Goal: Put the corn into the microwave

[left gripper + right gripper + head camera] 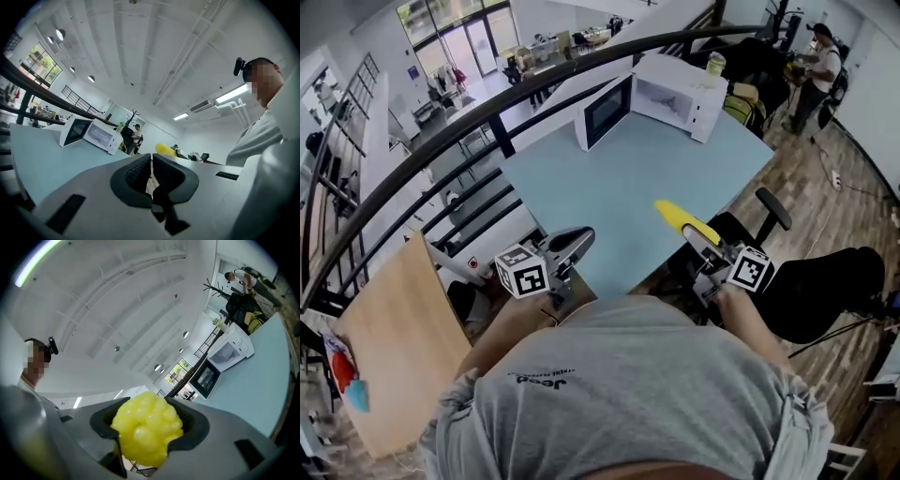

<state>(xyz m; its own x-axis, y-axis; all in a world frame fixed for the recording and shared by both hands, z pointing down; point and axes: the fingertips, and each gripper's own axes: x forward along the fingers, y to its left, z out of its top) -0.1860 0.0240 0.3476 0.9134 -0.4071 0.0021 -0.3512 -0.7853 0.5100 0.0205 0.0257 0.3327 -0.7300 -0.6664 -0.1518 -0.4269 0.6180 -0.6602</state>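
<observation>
Right gripper view: corn (146, 430) clamped between jaws of right tool (149, 420).

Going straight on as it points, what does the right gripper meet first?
Probably nothing near: the right gripper, holding yellow corn cob, aims over the light blue table, maybe toward white microwave's open door.

The head view looks steeply down on the table (619, 187), both gripper views look low across it from just behind their jaws, and all three share the far microwave (675, 94).
</observation>
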